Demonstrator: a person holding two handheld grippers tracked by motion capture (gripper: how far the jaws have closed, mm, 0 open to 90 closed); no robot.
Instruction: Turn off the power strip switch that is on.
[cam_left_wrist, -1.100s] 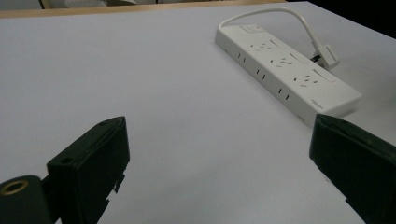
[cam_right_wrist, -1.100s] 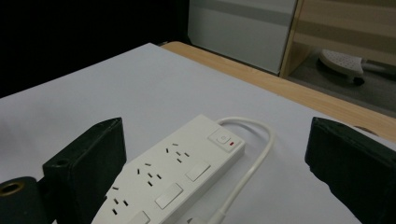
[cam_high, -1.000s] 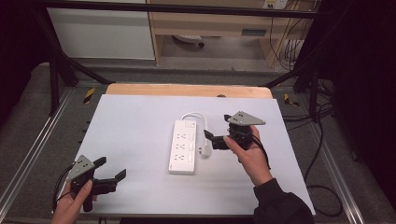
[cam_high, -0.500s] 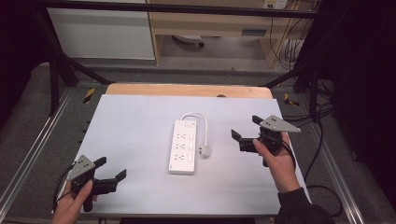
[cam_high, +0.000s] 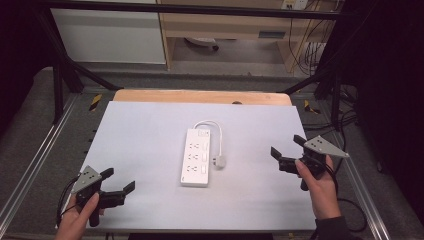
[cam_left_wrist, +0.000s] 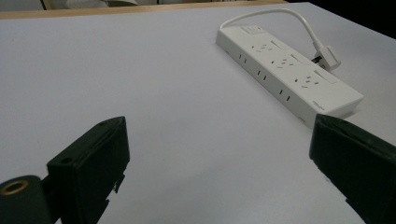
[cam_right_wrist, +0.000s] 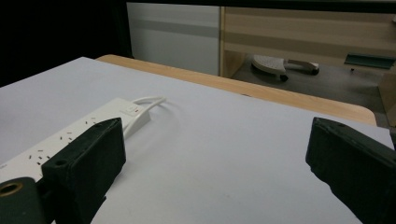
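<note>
A white power strip (cam_high: 196, 156) lies lengthwise in the middle of the pale table (cam_high: 150, 130), its short white cable looping round to a plug (cam_high: 219, 161) that rests on the table beside it. It lies ahead and to the right in the left gripper view as the strip (cam_left_wrist: 289, 77) with the plug (cam_left_wrist: 327, 53), and at the left in the right gripper view as the strip (cam_right_wrist: 70, 140). My left gripper (cam_high: 120, 180) is open at the near left corner. My right gripper (cam_high: 287, 145) is open near the right edge, well apart from the strip. Nothing is between either pair of jaws.
A wooden strip (cam_high: 200, 96) borders the table's far edge. Beyond it stand a white cabinet (cam_high: 107, 35) and a wooden shelf unit (cam_high: 235, 27). Black frame legs and cables (cam_high: 320, 55) hang at the right.
My right gripper has drawn away from the plug beside the power strip, moving right and toward the near edge. The plug stays on the table. My left gripper has not moved.
</note>
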